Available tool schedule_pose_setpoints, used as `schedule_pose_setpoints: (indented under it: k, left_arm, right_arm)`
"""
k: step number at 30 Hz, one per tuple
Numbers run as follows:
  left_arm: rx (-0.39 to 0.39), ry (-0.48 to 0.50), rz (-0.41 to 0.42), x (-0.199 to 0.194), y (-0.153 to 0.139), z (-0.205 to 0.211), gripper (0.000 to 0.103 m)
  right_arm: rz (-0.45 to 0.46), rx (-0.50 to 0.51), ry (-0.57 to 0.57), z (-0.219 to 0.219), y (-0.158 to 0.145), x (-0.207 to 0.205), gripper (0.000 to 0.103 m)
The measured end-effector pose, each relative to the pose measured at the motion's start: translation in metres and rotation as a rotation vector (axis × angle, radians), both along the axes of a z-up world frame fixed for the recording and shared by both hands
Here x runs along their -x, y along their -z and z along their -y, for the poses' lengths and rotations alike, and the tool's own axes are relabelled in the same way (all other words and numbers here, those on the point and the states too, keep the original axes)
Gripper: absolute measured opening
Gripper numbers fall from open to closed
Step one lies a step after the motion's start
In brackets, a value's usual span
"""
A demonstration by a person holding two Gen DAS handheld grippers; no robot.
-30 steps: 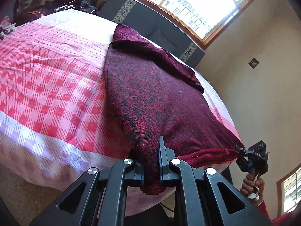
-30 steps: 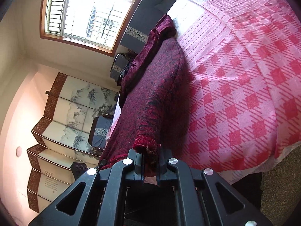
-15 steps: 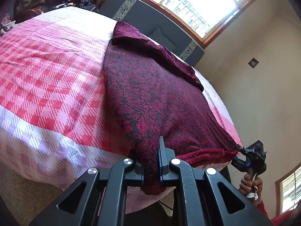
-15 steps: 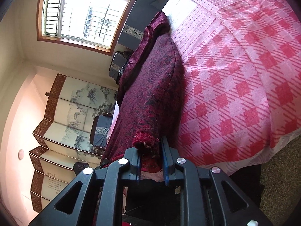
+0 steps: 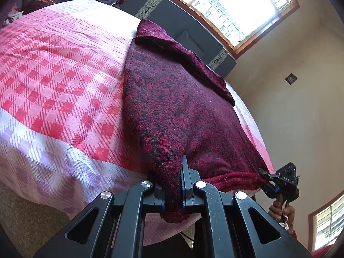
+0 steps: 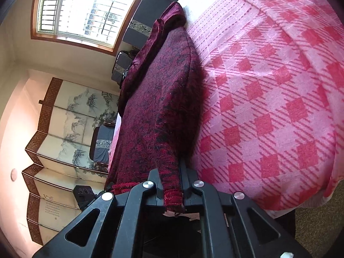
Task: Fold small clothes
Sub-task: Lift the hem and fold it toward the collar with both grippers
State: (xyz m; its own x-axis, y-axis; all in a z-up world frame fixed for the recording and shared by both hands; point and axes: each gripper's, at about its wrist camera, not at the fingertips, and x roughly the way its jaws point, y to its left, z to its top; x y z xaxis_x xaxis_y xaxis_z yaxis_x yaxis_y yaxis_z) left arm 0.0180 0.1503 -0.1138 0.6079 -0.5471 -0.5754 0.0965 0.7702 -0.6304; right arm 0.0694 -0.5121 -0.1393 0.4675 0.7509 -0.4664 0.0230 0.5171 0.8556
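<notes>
A dark red patterned knit garment (image 5: pixel 178 99) lies stretched along the bed, its far end near the headboard. My left gripper (image 5: pixel 173 185) is shut on one near hem corner at the bed's edge. My right gripper (image 6: pixel 172 185) is shut on the other near hem corner of the garment (image 6: pixel 159 99). The right gripper also shows in the left wrist view (image 5: pixel 279 185), at the far end of the hem. The hem hangs taut between the two grippers, just off the mattress edge.
The bed has a pink and red checked cover (image 5: pixel 60 90) (image 6: pixel 268 107). A dark headboard (image 5: pixel 185 23) stands under a bright window (image 5: pixel 243 6). A folding painted screen (image 6: pixel 64 133) stands by the wall. Carpeted floor (image 5: pixel 23 215) lies below the bed edge.
Both grippers have kept hold of the hem corners and drawn slightly back and down toward the bed's near edge. The garment lies flatter and more stretched.
</notes>
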Motion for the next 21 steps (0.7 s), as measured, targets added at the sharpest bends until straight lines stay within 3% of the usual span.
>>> schedule_pose_setpoints:
  k: [5,12,17,21]
  left_arm:
    - [-0.012,0.028,0.028,0.019,-0.019,-0.004,0.01]
    - [-0.021,0.085,0.049,0.055,-0.042,-0.018,0.01]
    - [0.02,0.126,0.086,0.066,-0.077,-0.02,0.01]
    - [0.043,0.122,0.143,0.056,-0.111,-0.016,0.01]
  right_arm:
    - [0.042,-0.034,0.007,0.009,-0.015,0.03,0.008]
    - [0.015,-0.088,0.001,0.009,-0.025,0.073,0.008]
    - [0.008,-0.109,0.018,0.012,-0.047,0.102,0.008]
    - [0.034,-0.136,0.032,0.017,-0.073,0.096,0.008]
